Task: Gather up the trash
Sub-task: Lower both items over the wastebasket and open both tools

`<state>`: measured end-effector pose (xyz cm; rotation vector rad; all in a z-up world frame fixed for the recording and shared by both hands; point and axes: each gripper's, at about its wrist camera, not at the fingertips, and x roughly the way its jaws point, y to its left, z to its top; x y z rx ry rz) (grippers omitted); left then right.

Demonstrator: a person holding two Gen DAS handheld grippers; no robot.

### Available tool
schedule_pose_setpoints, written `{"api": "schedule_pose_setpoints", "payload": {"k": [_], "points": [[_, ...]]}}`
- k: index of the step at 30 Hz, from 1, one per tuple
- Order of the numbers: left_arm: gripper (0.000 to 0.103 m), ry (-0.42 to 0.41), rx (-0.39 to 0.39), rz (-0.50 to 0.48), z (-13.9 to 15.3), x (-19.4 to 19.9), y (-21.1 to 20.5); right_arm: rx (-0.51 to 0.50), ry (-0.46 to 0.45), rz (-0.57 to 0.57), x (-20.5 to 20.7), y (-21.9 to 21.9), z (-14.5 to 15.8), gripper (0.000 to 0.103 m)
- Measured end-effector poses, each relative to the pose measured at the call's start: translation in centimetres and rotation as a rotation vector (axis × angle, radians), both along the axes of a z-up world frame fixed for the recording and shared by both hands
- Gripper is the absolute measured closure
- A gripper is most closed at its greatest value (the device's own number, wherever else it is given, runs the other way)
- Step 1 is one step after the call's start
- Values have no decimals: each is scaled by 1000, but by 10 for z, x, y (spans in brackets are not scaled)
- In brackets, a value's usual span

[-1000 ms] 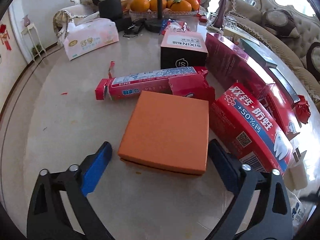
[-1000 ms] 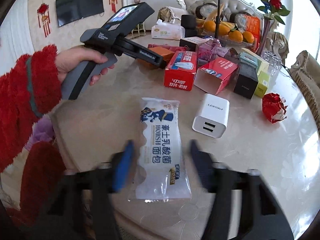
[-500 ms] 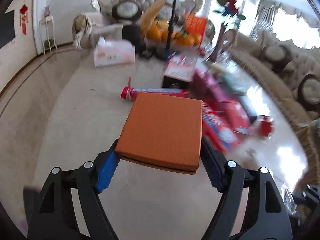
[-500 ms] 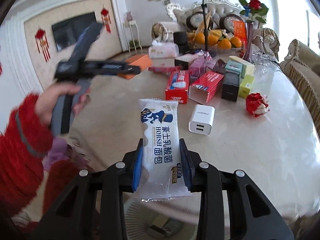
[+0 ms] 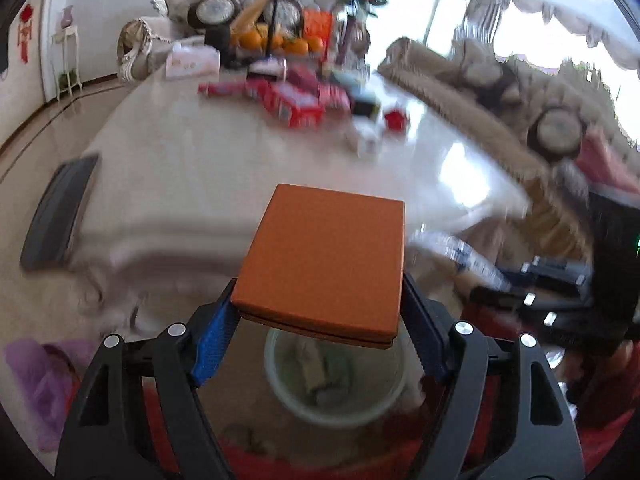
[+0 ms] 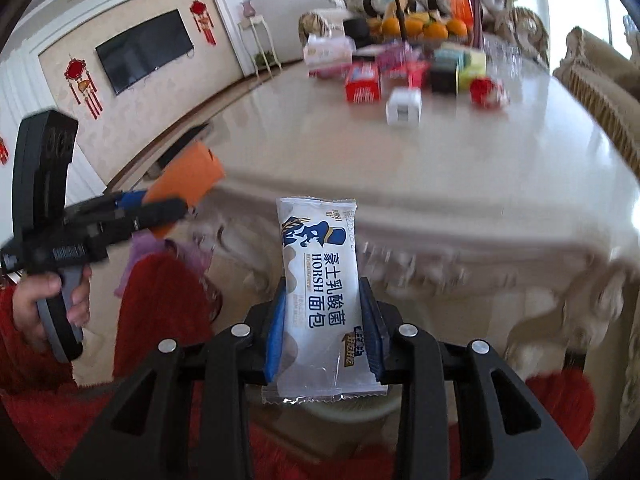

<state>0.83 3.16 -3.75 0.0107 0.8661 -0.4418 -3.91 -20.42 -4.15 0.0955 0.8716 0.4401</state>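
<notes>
My left gripper (image 5: pixel 320 320) is shut on a flat orange box (image 5: pixel 324 264), held in the air off the table's near edge. Directly below the box stands a pale round bin (image 5: pixel 340 404) with scraps inside. My right gripper (image 6: pixel 325 328) is shut on a white bread wrapper (image 6: pixel 320 292) with blue print, also held off the table's edge. In the right wrist view the left gripper (image 6: pixel 132 204) with the orange box (image 6: pixel 188 176) shows at the left, in a hand (image 6: pixel 52 300) with a red fuzzy sleeve. The wrapper and right gripper (image 5: pixel 492 276) appear blurred at the right of the left wrist view.
The cream marble table (image 6: pixel 460 168) carries red cartons (image 6: pixel 362 80), a white charger (image 6: pixel 404 106), a black box (image 6: pixel 444 78), a red paper flower (image 6: pixel 486 90), a tissue pack (image 6: pixel 326 50) and oranges (image 6: pixel 424 28) at its far end. Red fabric (image 6: pixel 160 312) lies below. Sofas (image 5: pixel 500 92) stand to the right.
Both grippers closed on their items, lifted them off the table and drew back past its near edge. The orange box now hangs over the bin; the wrapper is held upright.
</notes>
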Motion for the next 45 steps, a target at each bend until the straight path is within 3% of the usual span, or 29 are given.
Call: {"api": "schedule_pose_setpoints", "payload": {"k": [4,12,16,20,21,22,24,25,33,38,42,45], "points": [[28,151,15,-57,-45,-14,-9,-22,94,-18,-1,-1,-33,71],[28,383,77,-138,-138,15,-40,-96,320,-38,49,1,-106,71],[28,442,137,-155,-169,25,-49,-116,389,-47,57,3,-134,71],[28,490,185,-185,-191,32,-60,-144,396,-37,57,9,-144,70],[26,518,193,-194,-198,33,-63,-157,394,-35,56,10,-144,63],[26,529,202,-190,-203,34,-64,-193,384,-39,56,12,-144,46],[11,525,227,-163,-209,35,-65,-240,329,-58,51,12,-140,37],[6,503,215,-154,-207,34,-65,-253,307,-63,49,11,-137,37],[6,354,85,-13,-162,32,-27,-167,266,-113,35,-10,-108,37],[6,280,68,42,-113,29,-6,-94,153,-151,21,-21,-61,37],[6,187,-24,118,-59,40,6,-17,10,-224,29,-33,-15,37],[6,87,-72,164,-21,64,3,-34,-90,-256,48,-34,10,37]]}}
